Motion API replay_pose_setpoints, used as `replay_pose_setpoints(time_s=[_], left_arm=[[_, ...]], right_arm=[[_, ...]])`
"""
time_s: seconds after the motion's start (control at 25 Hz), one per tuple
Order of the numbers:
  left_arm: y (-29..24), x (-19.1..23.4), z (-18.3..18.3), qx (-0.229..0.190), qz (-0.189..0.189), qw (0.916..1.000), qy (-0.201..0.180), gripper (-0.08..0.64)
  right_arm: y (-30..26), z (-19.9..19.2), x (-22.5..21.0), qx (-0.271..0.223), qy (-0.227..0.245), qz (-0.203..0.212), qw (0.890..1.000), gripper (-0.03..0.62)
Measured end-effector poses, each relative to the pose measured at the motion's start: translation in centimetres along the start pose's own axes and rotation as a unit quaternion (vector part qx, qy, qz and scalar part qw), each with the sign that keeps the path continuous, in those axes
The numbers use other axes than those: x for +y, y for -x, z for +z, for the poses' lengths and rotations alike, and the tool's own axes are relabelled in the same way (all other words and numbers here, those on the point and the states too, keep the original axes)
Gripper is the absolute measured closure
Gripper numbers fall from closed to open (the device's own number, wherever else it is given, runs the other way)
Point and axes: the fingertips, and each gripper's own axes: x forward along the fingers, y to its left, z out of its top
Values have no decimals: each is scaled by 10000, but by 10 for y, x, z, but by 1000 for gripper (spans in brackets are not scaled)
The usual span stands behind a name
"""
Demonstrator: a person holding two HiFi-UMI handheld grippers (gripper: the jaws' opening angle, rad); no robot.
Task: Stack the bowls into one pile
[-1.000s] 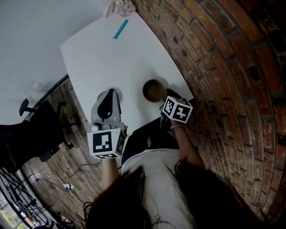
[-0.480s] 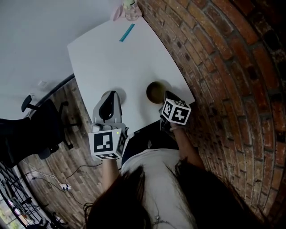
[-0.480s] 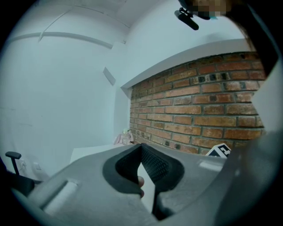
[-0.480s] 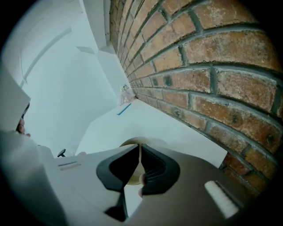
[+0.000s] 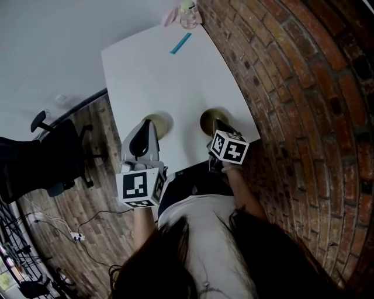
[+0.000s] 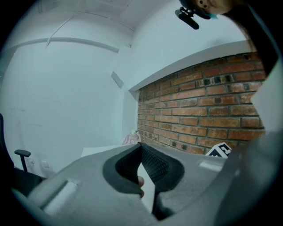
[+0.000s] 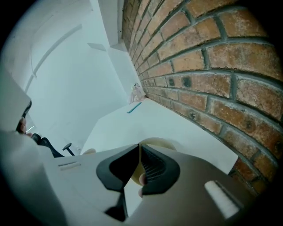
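Two tan bowls sit near the front edge of the white table [image 5: 158,76]. The right bowl [image 5: 208,118] lies under the tip of my right gripper [image 5: 215,124]. In the right gripper view its cream rim [image 7: 157,143] runs between the pads, with the right gripper [image 7: 139,148] shut on it. The left bowl [image 5: 160,124] shows just right of my left gripper [image 5: 146,124]. In the left gripper view the left gripper [image 6: 141,148] has its pads meeting at the tip, and no bowl shows between them.
A teal pen [image 5: 180,42] lies far up the table, with a clear bottle [image 5: 187,13] and something pink at the far corner. A brick wall [image 5: 292,87] runs along the right. An office chair [image 5: 52,157] stands on the wood floor at left.
The left bowl, mostly hidden behind the left gripper before, now shows to its right. The right gripper stays at the right bowl's rim. The whole view has shifted.
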Motion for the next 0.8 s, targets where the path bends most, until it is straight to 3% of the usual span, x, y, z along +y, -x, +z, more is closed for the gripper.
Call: replay_pose_setpoints(time_s=[0.8], left_arm=[[37,48,-9,-40,749,9969,217,560]], right_arm=[[-22,-11,60,250,544,532,9968,571]])
